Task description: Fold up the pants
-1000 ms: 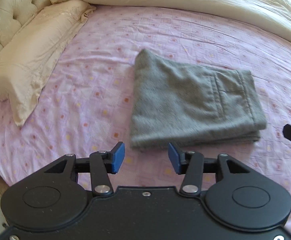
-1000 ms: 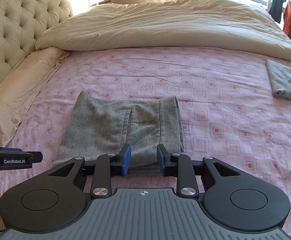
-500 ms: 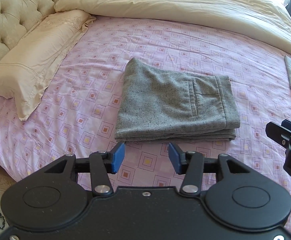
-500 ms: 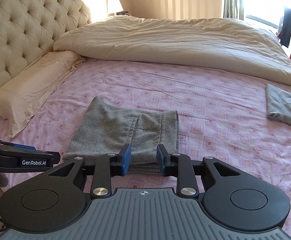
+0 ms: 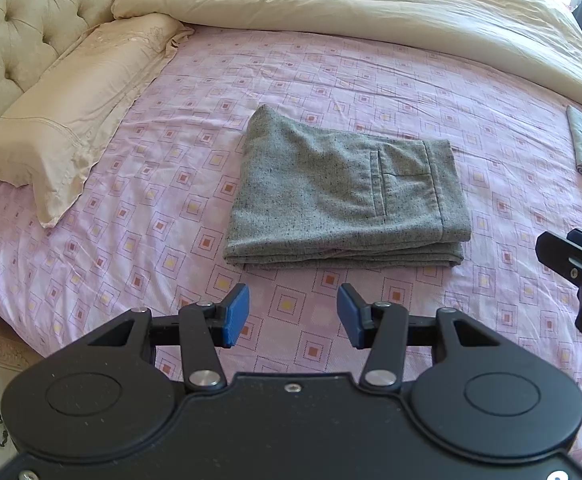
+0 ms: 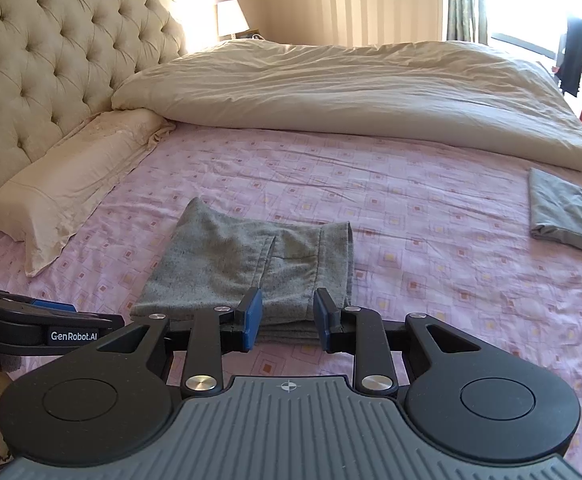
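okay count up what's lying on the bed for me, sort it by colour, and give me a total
Grey: 2, the folded pants and a second folded garment at the right edge of the bed.
Cream: 2, the pillow and the duvet.
Total: 4 things on the pink sheet.
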`<state>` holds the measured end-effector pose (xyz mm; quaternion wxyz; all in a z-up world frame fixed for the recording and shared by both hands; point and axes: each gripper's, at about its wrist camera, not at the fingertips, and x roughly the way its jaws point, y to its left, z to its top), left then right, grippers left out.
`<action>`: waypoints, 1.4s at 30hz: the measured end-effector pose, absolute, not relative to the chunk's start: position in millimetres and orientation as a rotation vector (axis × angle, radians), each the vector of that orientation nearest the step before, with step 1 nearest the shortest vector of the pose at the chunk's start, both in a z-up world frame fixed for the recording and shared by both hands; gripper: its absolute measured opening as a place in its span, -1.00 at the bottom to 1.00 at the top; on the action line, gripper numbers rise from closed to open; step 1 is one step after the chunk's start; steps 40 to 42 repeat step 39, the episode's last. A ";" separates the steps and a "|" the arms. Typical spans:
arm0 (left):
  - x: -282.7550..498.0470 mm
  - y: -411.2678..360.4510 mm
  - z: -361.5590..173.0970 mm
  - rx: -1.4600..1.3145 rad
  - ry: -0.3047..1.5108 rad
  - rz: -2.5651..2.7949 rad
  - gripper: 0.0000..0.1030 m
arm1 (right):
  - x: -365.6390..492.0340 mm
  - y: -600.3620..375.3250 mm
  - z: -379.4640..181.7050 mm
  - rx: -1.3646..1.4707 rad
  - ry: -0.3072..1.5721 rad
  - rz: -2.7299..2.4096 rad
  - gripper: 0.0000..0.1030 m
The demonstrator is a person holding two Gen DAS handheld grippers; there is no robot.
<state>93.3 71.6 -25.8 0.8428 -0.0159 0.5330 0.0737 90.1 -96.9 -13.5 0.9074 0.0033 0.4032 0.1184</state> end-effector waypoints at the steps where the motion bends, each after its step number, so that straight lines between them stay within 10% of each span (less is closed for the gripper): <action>1: 93.1 70.8 -25.3 -0.034 1.126 0.155 0.09 | 90.1 -97.0 -13.5 0.007 0.832 0.245 -0.46; 42: 74.7 25.7 -26.8 -0.047 1.138 0.167 0.09 | 85.2 -136.9 -20.6 0.032 0.836 0.302 -0.46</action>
